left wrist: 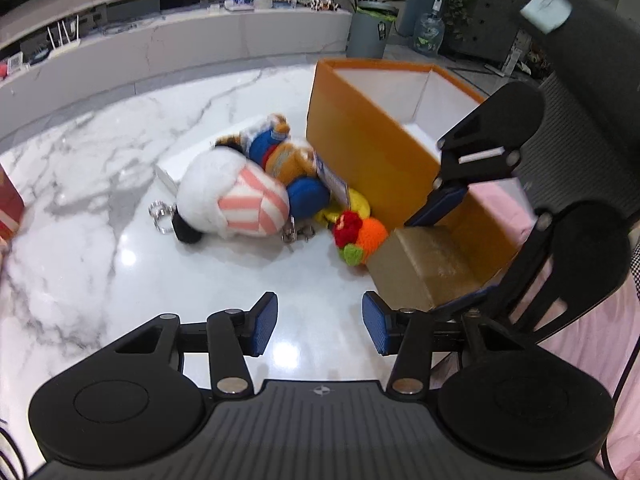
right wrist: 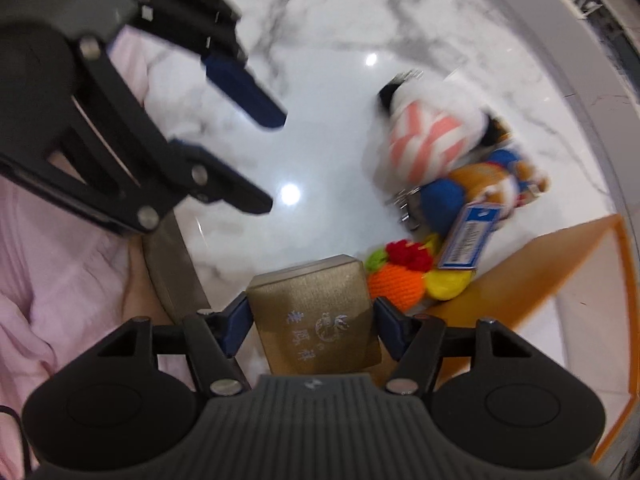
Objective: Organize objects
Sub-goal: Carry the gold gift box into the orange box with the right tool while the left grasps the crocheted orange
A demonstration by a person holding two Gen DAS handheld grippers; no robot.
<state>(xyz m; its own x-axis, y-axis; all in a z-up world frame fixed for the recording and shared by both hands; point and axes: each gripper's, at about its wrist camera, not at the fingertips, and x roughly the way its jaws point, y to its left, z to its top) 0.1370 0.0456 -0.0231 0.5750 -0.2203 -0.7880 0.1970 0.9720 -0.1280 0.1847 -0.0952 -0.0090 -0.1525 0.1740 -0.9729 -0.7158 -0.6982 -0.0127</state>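
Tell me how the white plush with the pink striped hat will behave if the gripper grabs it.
The white plush looks soft and fluffy, so it will probably squash between the pads and sag rather than hold shape. It is likely light for its size. The metal key ring at one end may dangle and swing or snag neighbouring toys.

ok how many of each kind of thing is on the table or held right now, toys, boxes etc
Plush toys: 2, the white striped one and the bear.
Knitted fruit bunch: 1.
Boxes: 2, the gold box held in the right gripper and the orange box.
Total: 5. The left gripper is open and holds nothing.
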